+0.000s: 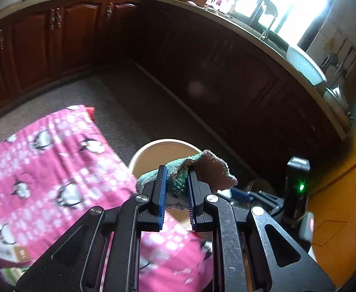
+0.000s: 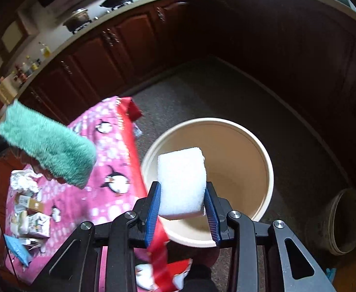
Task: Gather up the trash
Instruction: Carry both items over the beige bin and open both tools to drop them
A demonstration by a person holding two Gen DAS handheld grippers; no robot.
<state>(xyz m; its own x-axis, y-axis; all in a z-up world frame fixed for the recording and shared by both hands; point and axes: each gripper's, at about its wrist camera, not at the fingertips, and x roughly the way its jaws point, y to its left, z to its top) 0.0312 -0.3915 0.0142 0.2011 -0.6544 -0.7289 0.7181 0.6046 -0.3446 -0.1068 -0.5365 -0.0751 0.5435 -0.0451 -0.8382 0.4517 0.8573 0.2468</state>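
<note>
My left gripper (image 1: 176,189) is shut on a green and brown rag (image 1: 202,172) and holds it over the near rim of a cream bucket (image 1: 153,148). The same rag shows in the right wrist view (image 2: 49,143), hanging above the pink cloth. My right gripper (image 2: 182,204) is shut on a white foam block (image 2: 181,182) and holds it above the cream bucket (image 2: 265,158), near its left rim. The bucket looks empty inside. More trash lies on the pink penguin cloth (image 2: 109,146): crumpled foil (image 2: 23,182), cartons (image 2: 35,223) and a blue packet (image 2: 17,248).
Dark wood kitchen cabinets (image 1: 39,41) run around the grey carpet floor (image 1: 129,107). A second, dirty bucket (image 2: 345,221) stands on the floor at the right. A red strip (image 2: 129,131) edges the pink cloth. A small box (image 1: 10,253) lies on the cloth (image 1: 56,170).
</note>
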